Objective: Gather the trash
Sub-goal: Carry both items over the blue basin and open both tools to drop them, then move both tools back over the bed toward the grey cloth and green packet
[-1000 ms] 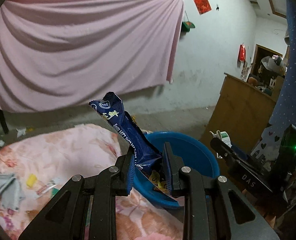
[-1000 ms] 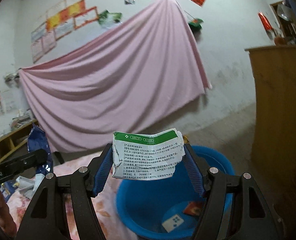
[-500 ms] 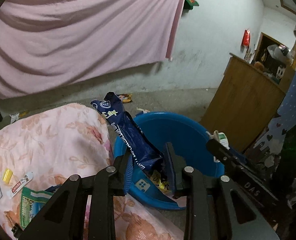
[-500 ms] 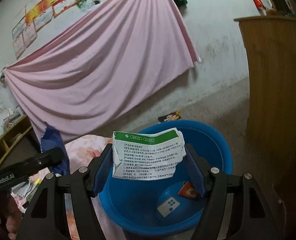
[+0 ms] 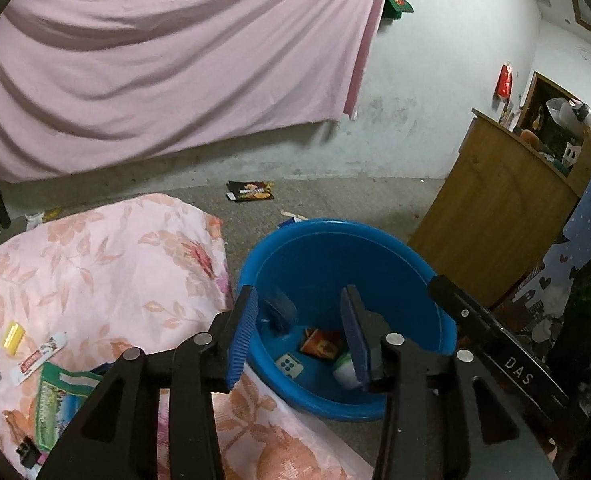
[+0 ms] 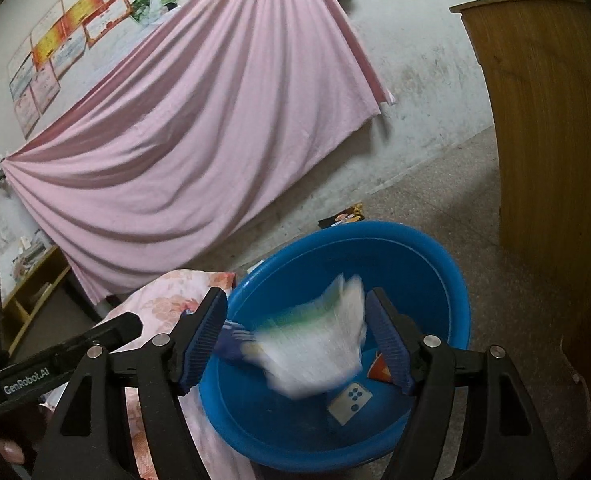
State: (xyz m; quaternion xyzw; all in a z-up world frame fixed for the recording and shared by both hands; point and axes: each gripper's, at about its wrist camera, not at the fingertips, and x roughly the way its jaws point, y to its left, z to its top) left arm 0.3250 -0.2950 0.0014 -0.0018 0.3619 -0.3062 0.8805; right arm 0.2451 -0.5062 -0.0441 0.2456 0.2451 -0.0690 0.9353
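Trash is seen blurred between the opening right gripper (image 6: 297, 338) jaws: a white packet (image 6: 315, 350), clear of both pads, above the basin (image 6: 451, 280). Nothing is held between the opening left gripper (image 5: 297, 332) jaws, over the basin's near rim.

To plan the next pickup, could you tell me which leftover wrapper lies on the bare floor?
The black-and-orange wrapper beyond the blue basin; the green packet and white strip lie on the floral quilt.

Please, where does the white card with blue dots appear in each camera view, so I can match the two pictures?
Left wrist view: the dotted card lies on the basin floor, low centre, between the fingers of the gripper.
Right wrist view: the dotted card lies on the basin floor, lower right of centre, below the blurred white packet.
Shared landmark: the blue basin.
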